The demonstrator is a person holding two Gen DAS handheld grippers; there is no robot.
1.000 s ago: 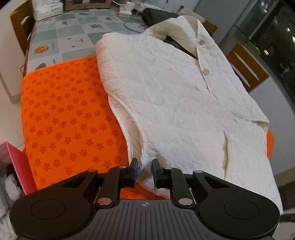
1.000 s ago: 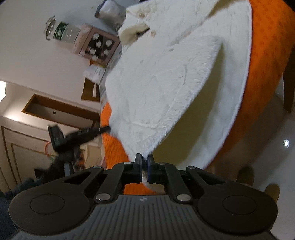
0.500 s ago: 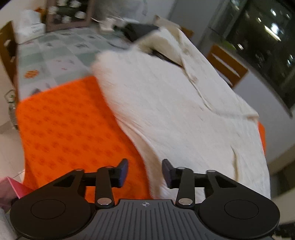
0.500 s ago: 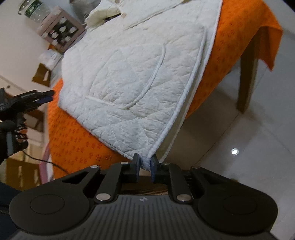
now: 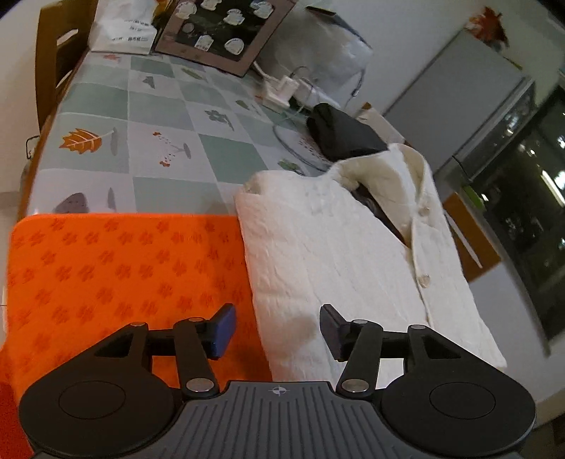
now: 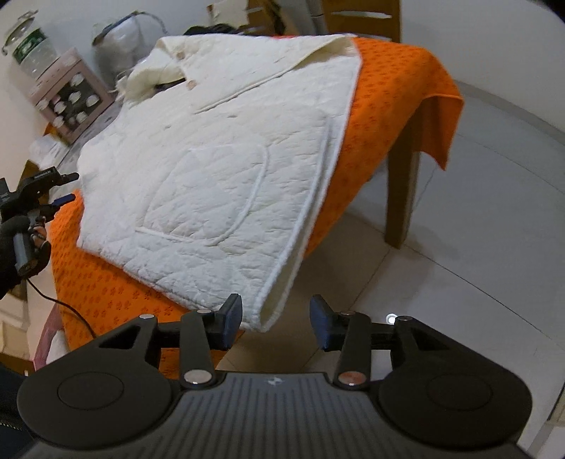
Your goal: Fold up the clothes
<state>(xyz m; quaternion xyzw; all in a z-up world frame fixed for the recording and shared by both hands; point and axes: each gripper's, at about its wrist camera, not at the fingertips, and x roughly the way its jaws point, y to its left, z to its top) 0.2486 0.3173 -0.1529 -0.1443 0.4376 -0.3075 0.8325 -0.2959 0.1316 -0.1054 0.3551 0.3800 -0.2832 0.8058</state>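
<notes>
We are holding the left gripper (image 5: 277,330) with its jaws spread wide and gripping nothing, the folded left edge of the cream quilted jacket (image 5: 339,254) lying between and beyond the fingertips. We are holding the right gripper (image 6: 276,322) equally wide apart and empty, with the jacket's lower corner (image 6: 263,312) hanging just beside its left finger (image 6: 231,319) past the table's edge. The jacket is lying flat, buttons up, on the orange mat (image 5: 116,268), its collar end reaching onto the checked tablecloth (image 5: 159,134). Beyond the collar a black pouch (image 5: 340,136) is sitting on that cloth, with a white power strip (image 5: 282,86) and a framed box of cups (image 5: 219,31) farther back. In the right wrist view the mat is draping over the table corner above a wooden leg (image 6: 400,197).
</notes>
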